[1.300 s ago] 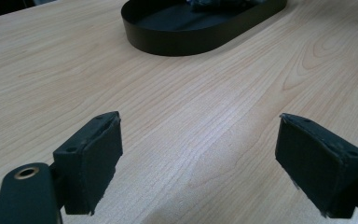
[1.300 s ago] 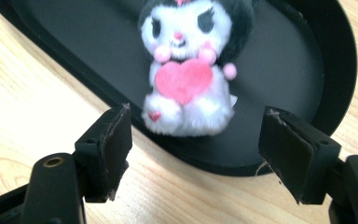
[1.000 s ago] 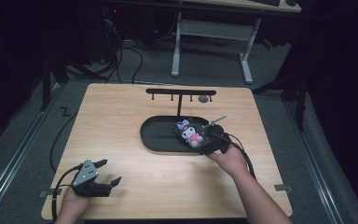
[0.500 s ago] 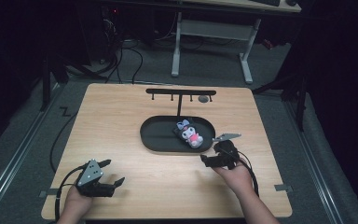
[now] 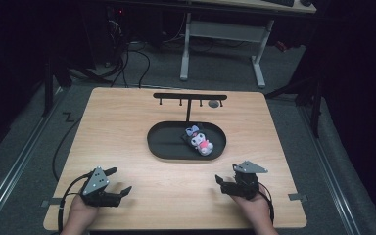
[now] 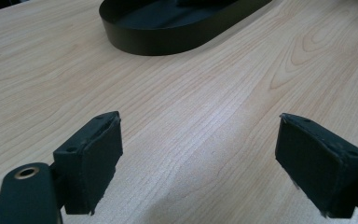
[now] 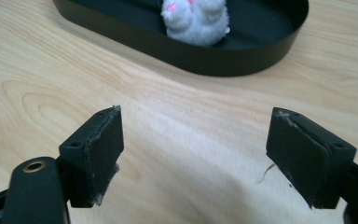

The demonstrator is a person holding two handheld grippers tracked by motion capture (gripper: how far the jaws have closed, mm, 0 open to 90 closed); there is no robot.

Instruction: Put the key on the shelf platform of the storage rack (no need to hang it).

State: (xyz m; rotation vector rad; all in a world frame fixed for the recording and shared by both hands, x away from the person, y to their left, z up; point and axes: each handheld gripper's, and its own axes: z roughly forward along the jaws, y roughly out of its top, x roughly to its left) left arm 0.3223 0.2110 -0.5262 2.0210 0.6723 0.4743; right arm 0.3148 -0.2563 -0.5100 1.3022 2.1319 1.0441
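Wooden and smooth, the counter (image 5: 127, 127) shows pale wavy grain. On our left, the left claw (image 5: 119, 183) stands wide open with nothing between its flat black pads. In the middle sits a long, round-ended black tray (image 5: 169, 147) with a low wall. Inside it lies the fluffy toy (image 5: 199, 140), white, pink and black. Our right claw (image 5: 226, 177) has just been opening wider, and it holds nothing, just short of the tray.
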